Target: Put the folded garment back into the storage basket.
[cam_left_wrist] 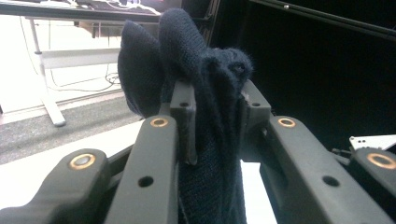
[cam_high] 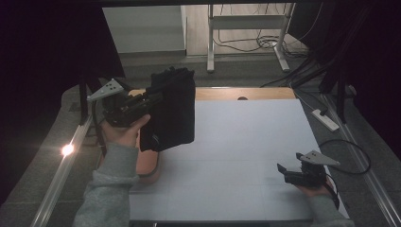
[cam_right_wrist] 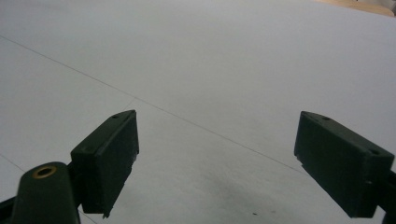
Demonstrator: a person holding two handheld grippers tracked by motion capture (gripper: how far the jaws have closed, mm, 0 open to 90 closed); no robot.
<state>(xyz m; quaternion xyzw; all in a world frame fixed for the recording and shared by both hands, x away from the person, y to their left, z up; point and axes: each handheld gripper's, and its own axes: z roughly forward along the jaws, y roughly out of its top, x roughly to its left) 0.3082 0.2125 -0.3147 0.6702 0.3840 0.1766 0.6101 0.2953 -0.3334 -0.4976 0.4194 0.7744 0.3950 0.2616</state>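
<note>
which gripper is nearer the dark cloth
Left. The left hand-held gripper is clamped on the dark cloth, holding it up at the table's left side. The right hand-held gripper sits open over the white sheet, far to the cloth's right.

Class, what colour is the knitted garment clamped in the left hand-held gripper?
Dark navy blue, plain knit garment; the left gripper view shows it best.

Left gripper (cam_high: 142, 101) at upper left of the high view, raised, jaws clamped tight, gripped by a hand (cam_high: 124, 132) on a grey-sleeved forearm (cam_high: 106, 189), right gripper (cam_high: 289, 174) at lower right, held low, jaws standing wide apart
</note>
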